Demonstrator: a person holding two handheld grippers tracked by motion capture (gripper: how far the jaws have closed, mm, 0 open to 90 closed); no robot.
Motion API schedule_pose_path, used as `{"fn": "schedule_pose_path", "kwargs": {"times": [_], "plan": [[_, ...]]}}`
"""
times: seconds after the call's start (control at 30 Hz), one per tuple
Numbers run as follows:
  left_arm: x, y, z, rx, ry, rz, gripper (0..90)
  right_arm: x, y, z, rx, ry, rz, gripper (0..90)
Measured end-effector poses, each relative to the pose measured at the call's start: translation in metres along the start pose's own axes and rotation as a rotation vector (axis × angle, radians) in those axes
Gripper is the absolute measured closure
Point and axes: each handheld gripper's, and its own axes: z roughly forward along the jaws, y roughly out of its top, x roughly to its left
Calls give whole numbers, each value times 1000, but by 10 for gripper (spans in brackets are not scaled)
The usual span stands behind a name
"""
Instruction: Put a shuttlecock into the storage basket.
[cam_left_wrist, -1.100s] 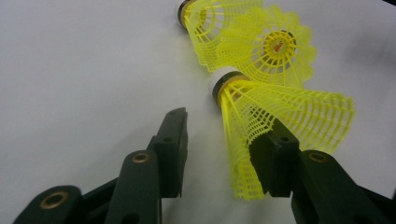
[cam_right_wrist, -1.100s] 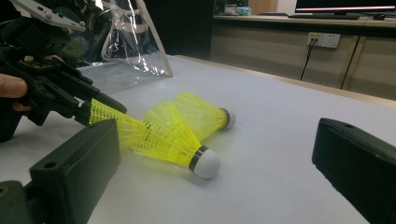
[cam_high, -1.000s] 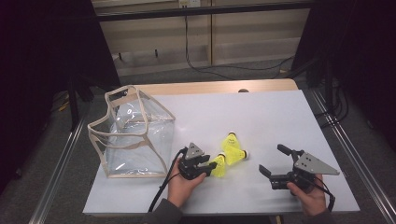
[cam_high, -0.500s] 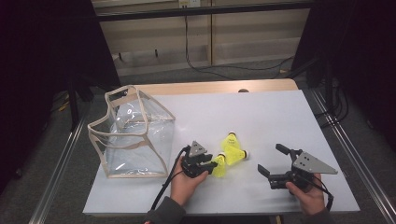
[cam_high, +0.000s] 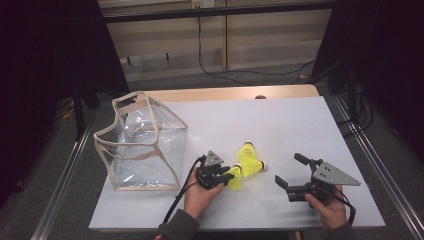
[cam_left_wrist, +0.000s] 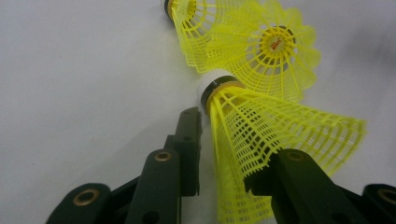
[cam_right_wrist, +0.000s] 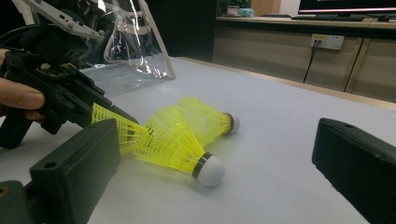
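Observation:
Three yellow shuttlecocks lie close together on the white table (cam_high: 280, 120). My left gripper (cam_high: 227, 176) points right with the nearest shuttlecock (cam_high: 236, 179) between its jaws, which have just been closing. In the left gripper view its jaws (cam_left_wrist: 224, 149) flank that shuttlecock's mesh skirt (cam_left_wrist: 280, 130). One jaw touches the skirt and a thin gap remains at the other. The other two shuttlecocks (cam_high: 246, 150) (cam_high: 255, 167) lie just beyond. My right gripper (cam_high: 290, 170) rests at the front right, open and holding nothing, and faces the shuttlecocks (cam_right_wrist: 182, 135).
A clear plastic bag (cam_high: 142, 145) with beige trim stands open at the table's left. A wooden strip (cam_high: 235, 93) runs along the table's far edge. Metal rails and dark floor lie on both sides. A cable (cam_high: 180, 195) trails from the left gripper.
The left gripper's jaws have narrowed around the nearest shuttlecock. Both hands have stayed where they were, and the shuttlecocks have not moved.

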Motion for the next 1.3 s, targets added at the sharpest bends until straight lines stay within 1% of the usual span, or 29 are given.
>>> {"fn": "schedule_pose_path", "kwargs": {"times": [0.1,0.17,0.2,0.37,0.4,0.5,0.67,0.77,0.83,0.87,0.9,0.93,0.97,1.1,1.23,1.3], "plan": [[0,0,0,-3,1,1,751,1,0,0,2,3,-2,9],[0,0,0,-5,2,-1,751,1,0,0,0,3,-5,9],[-1,0,0,-2,0,6,751,1,0,-1,-1,1,-2,9],[-1,1,1,4,1,4,751,1,1,-1,-1,-2,3,10],[-1,1,1,6,-4,3,751,1,1,-1,-1,-1,1,10],[-2,0,1,6,3,8,751,3,2,0,-3,2,-4,10],[-3,0,0,8,2,13,750,3,3,1,-4,7,-9,10],[-2,1,-1,3,-2,-3,745,5,3,1,-6,10,-11,10],[-1,1,-1,14,-5,4,745,5,3,1,-6,10,-12,11],[-2,1,0,17,-13,-5,745,5,3,1,-6,10,-12,10],[-1,1,0,23,-17,-3,745,5,3,1,-5,10,-11,11],[-2,1,0,23,-13,-6,744,5,3,1,-6,9,-9,10],[-2,1,1,25,0,0,736,4,3,1,-6,12,-7,11],[-3,1,1,26,5,-3,735,4,3,0,-5,9,-9,10],[-2,1,2,28,-1,-8,752,4,3,0,-5,7,-10,11],[-3,1,2,23,-9,-18,779,4,3,0,-7,6,-11,11]]}}
